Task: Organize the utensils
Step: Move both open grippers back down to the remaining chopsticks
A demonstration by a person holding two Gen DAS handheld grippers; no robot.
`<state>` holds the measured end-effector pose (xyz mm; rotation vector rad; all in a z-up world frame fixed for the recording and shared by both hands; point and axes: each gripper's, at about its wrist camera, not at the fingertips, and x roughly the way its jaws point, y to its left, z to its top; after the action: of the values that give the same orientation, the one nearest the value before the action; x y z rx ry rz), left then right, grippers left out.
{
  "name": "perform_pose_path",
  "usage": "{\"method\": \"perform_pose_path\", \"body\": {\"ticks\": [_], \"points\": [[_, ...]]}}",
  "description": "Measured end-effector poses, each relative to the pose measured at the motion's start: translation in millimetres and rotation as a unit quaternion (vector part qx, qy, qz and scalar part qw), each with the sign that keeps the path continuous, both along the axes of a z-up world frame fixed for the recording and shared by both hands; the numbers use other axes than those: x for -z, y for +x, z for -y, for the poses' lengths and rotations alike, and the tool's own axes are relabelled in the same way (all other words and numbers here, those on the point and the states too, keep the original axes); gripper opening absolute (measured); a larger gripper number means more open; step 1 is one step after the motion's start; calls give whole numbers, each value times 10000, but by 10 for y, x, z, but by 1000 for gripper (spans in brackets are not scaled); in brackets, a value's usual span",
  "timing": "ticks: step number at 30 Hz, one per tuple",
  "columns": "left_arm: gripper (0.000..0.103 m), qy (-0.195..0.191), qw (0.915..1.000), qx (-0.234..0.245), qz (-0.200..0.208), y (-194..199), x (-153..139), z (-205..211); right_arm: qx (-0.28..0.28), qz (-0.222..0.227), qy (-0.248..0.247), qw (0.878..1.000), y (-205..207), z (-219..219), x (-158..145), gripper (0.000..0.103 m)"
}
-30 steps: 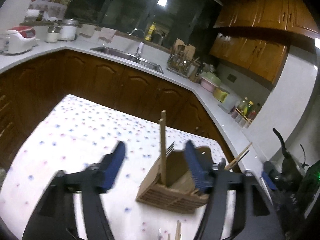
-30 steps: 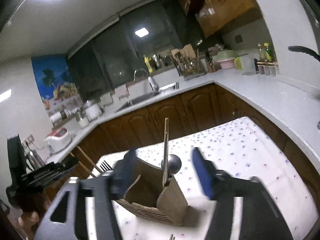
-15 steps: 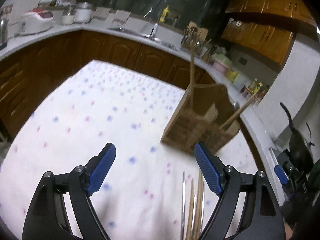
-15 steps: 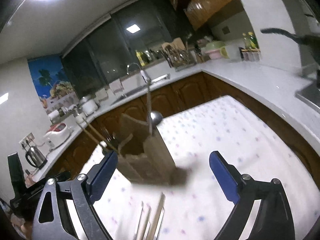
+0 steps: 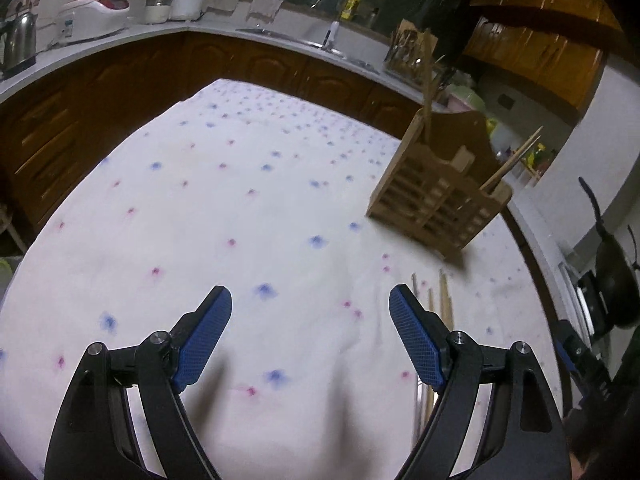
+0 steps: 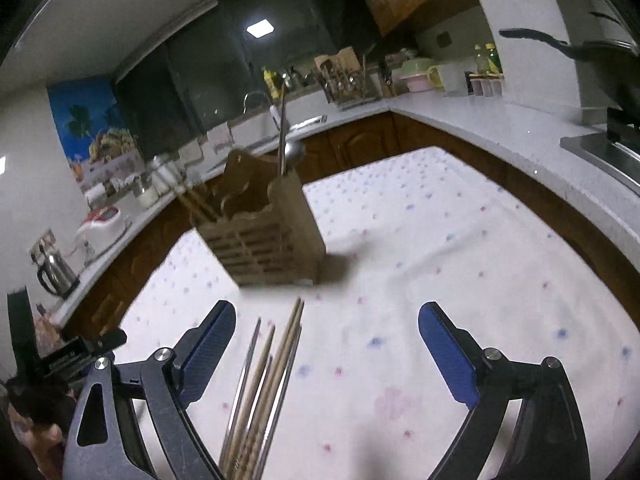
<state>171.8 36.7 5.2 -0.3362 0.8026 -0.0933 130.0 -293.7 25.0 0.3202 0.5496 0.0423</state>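
Left wrist view: left gripper (image 5: pixel 310 306) hangs over the bench (image 5: pixel 248 216), which carries a white cloth w/ blue and pink dots; jaws have just been opening and now stand released, nothing between the blue pads, only bare cloth. Wooden utensil holder (image 5: pixel 438 196) stands upright toward the far right of the bench, well apart from the gripper; a pair of chopsticks (image 5: pixel 516 160) leans out of its right compartment. Loose chopsticks (image 5: pixel 444 300) lie flat on the cloth just beside the right pad, betw. gripper and holder. Right wrist view: right gripper (image 6: pixel 326 322) likewise released, jaws have just been opening, no contact w/ anything. Loose chopsticks and metal utensils (image 6: pixel 268 380) lie in a bundle nearer the left pad, pointing toward the holder (image 6: pixel 264 236). A spoon (image 6: pixel 294 152) stands upright in the holder.
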Motion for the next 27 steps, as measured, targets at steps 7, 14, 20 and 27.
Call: {"method": "perform_pose_path", "body": {"ticks": [7,14,20,27], "points": [[83,-2,9999,-128,-91,-16,64,-122,-478,-555,-294,9969,131,-359,270,83],[83,51,9996,-99,-246,12,127,-122,-783,-1275,-859,9850,358,-689,625,69],[83,176,9993,199,-279,52,117,56,-840,-1550,-1231,9766,394,-726,741,61],[83,409,9951,762,-474,199,191,524,-143,-1728,-1115,9785,235,-160,728,50]]}}
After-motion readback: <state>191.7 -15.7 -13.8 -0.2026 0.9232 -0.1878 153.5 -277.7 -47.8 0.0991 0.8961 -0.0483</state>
